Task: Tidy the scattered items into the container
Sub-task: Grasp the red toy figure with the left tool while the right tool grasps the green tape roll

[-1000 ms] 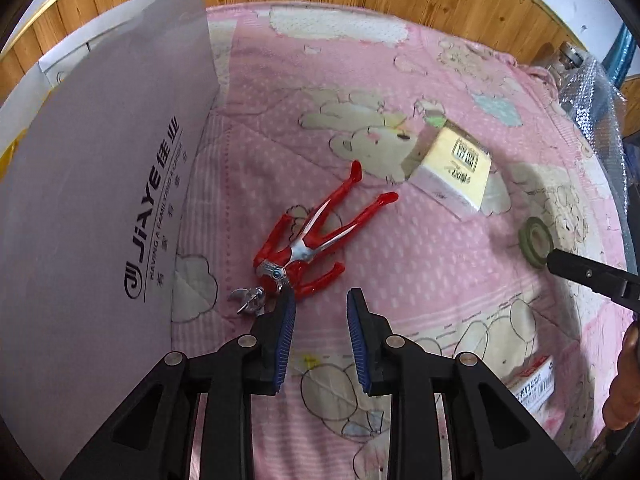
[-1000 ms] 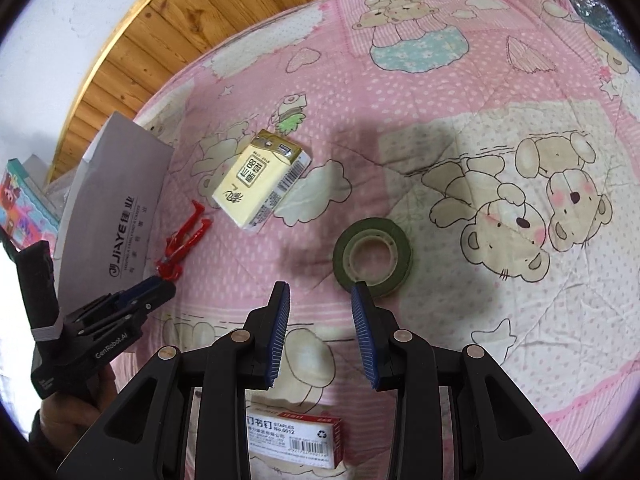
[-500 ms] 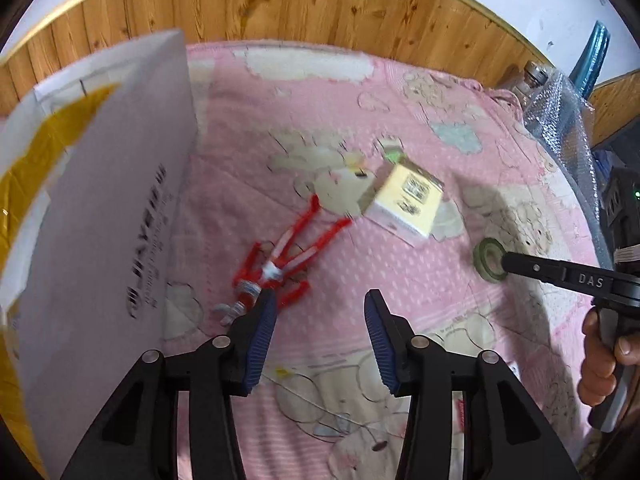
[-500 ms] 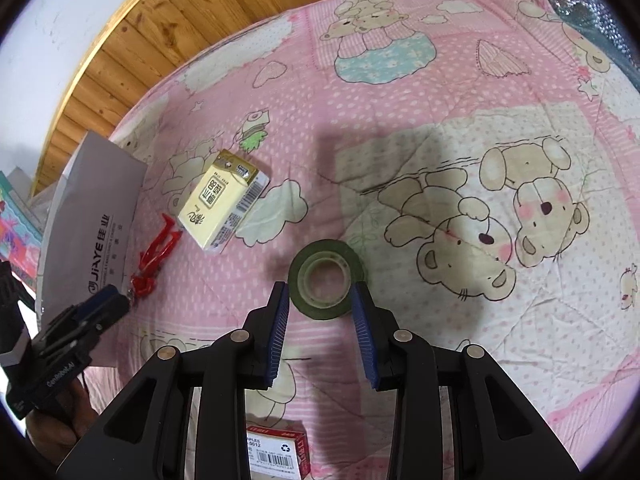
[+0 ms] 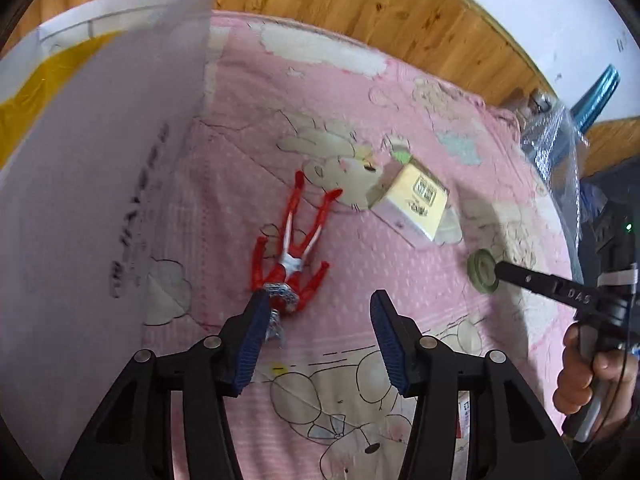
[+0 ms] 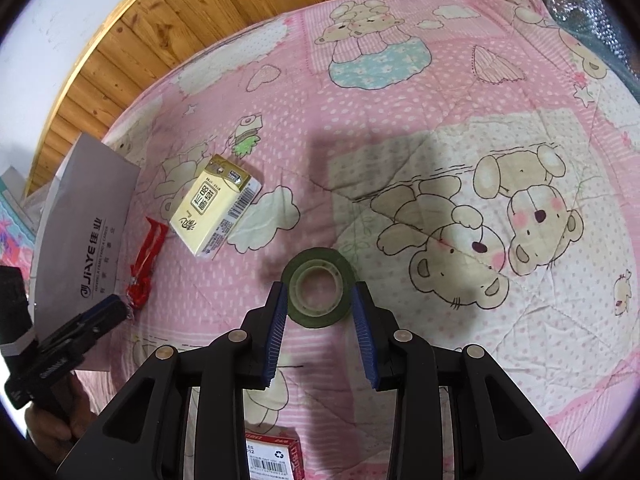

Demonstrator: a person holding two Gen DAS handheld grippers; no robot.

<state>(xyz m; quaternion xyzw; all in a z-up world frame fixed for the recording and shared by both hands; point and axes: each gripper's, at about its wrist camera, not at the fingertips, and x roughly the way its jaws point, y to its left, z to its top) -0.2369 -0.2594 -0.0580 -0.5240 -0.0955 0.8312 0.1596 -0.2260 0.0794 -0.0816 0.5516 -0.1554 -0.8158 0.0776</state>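
A red and silver toy figure (image 5: pixel 294 256) lies on the pink quilt beside the white paper bag (image 5: pixel 88 184). My left gripper (image 5: pixel 318 316) is open just before the figure's head, its left pad close to it. A green tape roll (image 6: pixel 318 292) lies flat, partly between the tips of my open right gripper (image 6: pixel 320 308); whether the pads touch it I cannot tell. A yellow tissue pack (image 6: pixel 214 208) rests farther back, also seen as the tissue pack (image 5: pixel 416 206) in the left view.
A red and white staples box (image 6: pixel 274 456) lies under the right gripper. The bag (image 6: pixel 86 240) stands at the left with yellow lining inside. A wooden headboard (image 5: pixel 360 12) runs along the back. Bubble wrap (image 5: pixel 556 148) sits at the right edge. A hand (image 5: pixel 588 372) holds the right gripper.
The right gripper has moved forward until the tape roll sits between its tips. The left gripper has opened wider and pulled back, with the toy now ahead of its left pad.
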